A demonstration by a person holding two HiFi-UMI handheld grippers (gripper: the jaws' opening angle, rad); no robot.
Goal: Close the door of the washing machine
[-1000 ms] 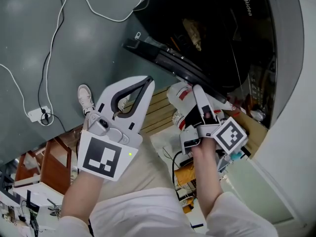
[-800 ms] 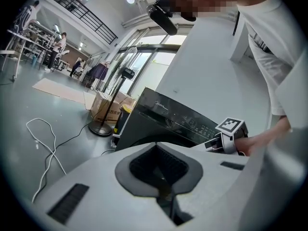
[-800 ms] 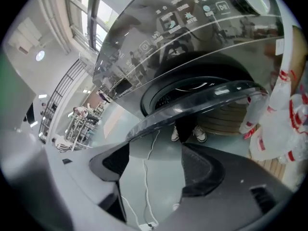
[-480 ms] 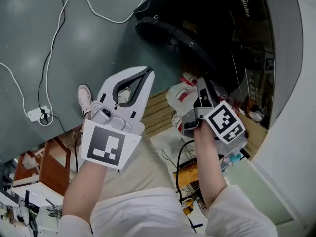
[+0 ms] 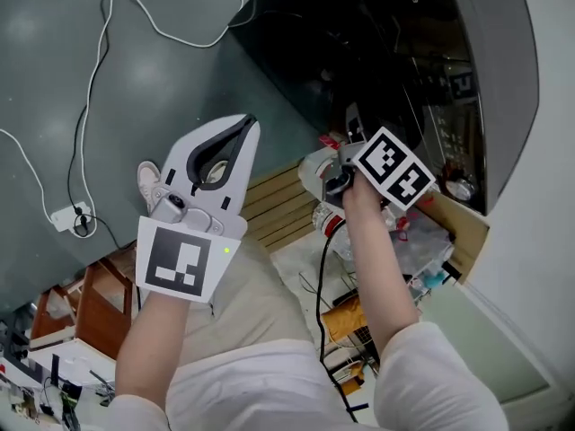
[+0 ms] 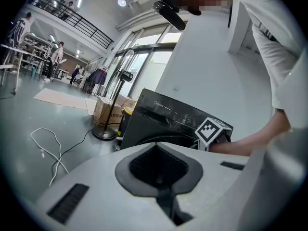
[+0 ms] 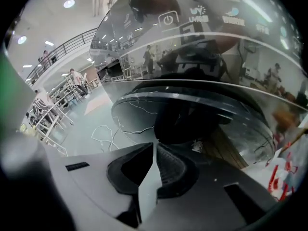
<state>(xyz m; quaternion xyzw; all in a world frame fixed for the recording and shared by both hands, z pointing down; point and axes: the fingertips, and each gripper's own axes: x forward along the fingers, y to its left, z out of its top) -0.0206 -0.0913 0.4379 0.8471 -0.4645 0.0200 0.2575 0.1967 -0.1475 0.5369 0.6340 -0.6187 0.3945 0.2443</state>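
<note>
The right gripper [image 7: 155,145] is closing its jaws. The tips are all but together with nothing between them, and they point at the round door [image 7: 144,117] of the washing machine [image 5: 404,52], just in front of its glass. The door lies flat against the machine's dark front, or nearly so; whether it has latched cannot be told. The left gripper [image 6: 157,145] has its jaws pressed together and empty, and hangs well clear of the machine. A white cable [image 5: 99,52] snakes over the floor [image 5: 54,79] beside the machine.
</note>
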